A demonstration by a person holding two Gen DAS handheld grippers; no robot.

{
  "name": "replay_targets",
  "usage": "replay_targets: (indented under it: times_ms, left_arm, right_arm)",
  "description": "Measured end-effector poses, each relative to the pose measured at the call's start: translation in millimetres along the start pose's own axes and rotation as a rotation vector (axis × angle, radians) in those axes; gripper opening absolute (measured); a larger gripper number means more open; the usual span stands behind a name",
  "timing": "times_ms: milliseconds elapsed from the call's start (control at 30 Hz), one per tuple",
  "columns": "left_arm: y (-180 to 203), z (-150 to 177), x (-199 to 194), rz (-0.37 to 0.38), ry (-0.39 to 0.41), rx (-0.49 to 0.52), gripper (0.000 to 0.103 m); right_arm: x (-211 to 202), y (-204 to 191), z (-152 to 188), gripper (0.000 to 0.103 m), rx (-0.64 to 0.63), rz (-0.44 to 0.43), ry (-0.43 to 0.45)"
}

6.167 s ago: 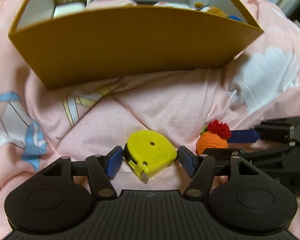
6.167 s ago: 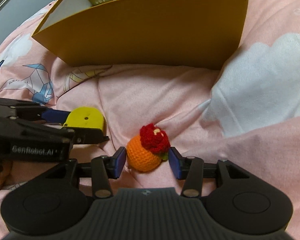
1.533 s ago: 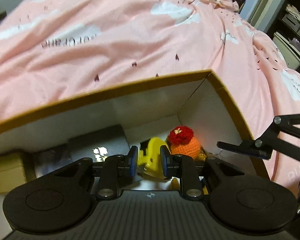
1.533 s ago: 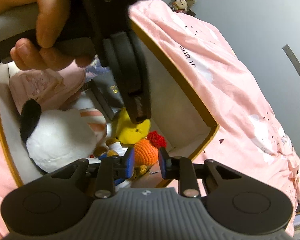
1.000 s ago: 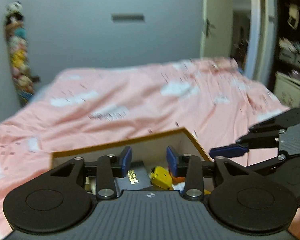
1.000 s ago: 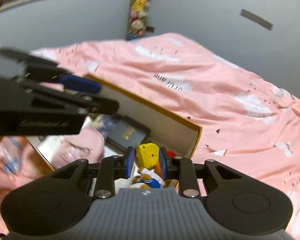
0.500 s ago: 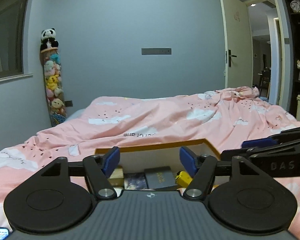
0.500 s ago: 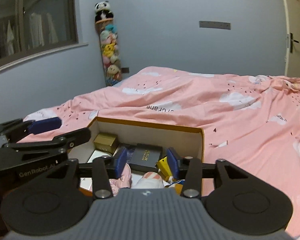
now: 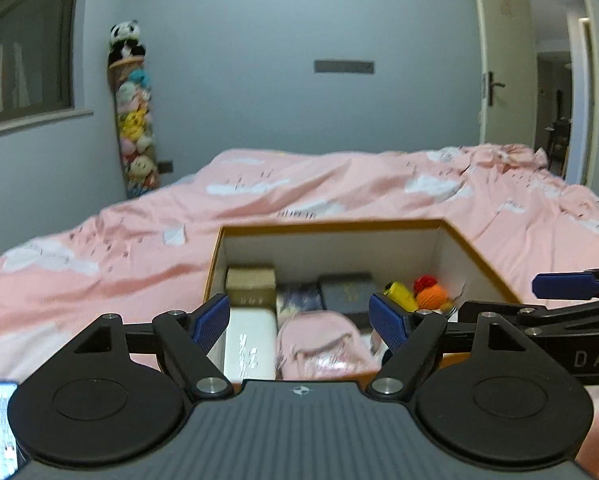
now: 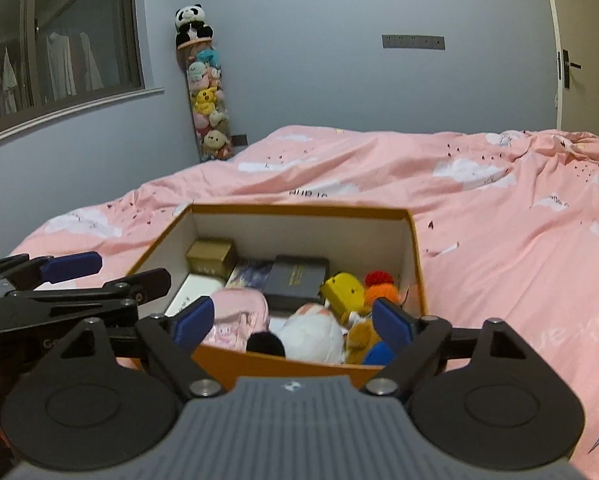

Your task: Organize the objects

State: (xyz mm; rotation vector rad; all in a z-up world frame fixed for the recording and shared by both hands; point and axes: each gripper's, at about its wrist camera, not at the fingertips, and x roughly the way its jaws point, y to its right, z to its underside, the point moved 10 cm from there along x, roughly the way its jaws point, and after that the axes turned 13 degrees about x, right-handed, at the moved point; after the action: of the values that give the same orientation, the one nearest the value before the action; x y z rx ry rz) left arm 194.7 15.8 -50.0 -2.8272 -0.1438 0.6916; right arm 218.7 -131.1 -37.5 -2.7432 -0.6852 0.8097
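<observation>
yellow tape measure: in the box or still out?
In. The yellow tape measure lies inside the box, beside the orange crochet toy; neither tool holds it.

Two wrist views, side by side above the bed

Each camera looks forward and slightly down past its own spread claw, left claw (image 9: pixel 299 322) and right claw (image 10: pixel 293 324), at the nearby open box (image 9: pixel 331 226) (image 10: pixel 299 212); both share it, the bed (image 9: pixel 139 248) (image 10: pixel 499 216) and far wall.

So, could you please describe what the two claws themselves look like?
Both the left claw and right claw are matte black with blue ribbed fingertips, silver pivot screws, round side discs and a ridged grey body. White lettering marks their sides.
</observation>
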Motion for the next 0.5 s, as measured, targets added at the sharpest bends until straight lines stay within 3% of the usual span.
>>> replay_targets:
  times_ms: [333, 500]
  left_arm:
    - [-1.7, 34.8, 13.7, 0.019, -0.124, -0.069, 0.093]
    - [-0.8, 37.4, 11.9, 0.001, -0.131, -0.051, 0.093]
  right_arm:
    - [16.3, 15.6, 15.1, 0.093, 0.023, 0.053, -0.034]
    - [22.7, 16.0, 22.8, 0.094, -0.001, 0.082, -0.062]
